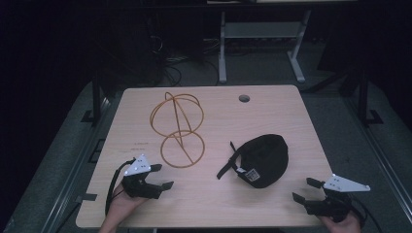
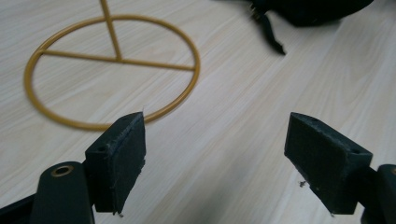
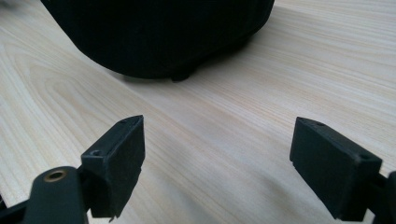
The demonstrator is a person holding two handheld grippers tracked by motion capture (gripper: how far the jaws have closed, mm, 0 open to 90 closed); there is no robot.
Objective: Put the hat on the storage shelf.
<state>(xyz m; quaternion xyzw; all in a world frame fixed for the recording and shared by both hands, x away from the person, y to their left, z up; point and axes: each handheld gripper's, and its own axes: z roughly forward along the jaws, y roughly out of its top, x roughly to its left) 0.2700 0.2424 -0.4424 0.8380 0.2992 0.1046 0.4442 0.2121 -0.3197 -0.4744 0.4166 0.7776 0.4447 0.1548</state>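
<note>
A black cap [image 1: 262, 159] lies on the wooden table [image 1: 214, 208], right of centre, its strap [image 1: 226, 167] trailing toward the left. A gold wire stand [image 1: 178, 127] of two rings on a stem rests left of centre. My left gripper [image 1: 162, 176] sits near the front left, jaws wide apart and empty, just in front of the stand's base ring [image 2: 112, 70]. The cap's strap end [image 2: 273, 39] shows beyond it. At the front right my right gripper [image 1: 305, 190] is open too, nothing between its jaws, with the cap [image 3: 159, 32] a short way ahead.
A round cable hole [image 1: 244, 98] sits near the table's far edge. Beyond the table stand a white metal frame [image 1: 262, 43] and cables on the dark floor. Bare wood lies between the two grippers along the front.
</note>
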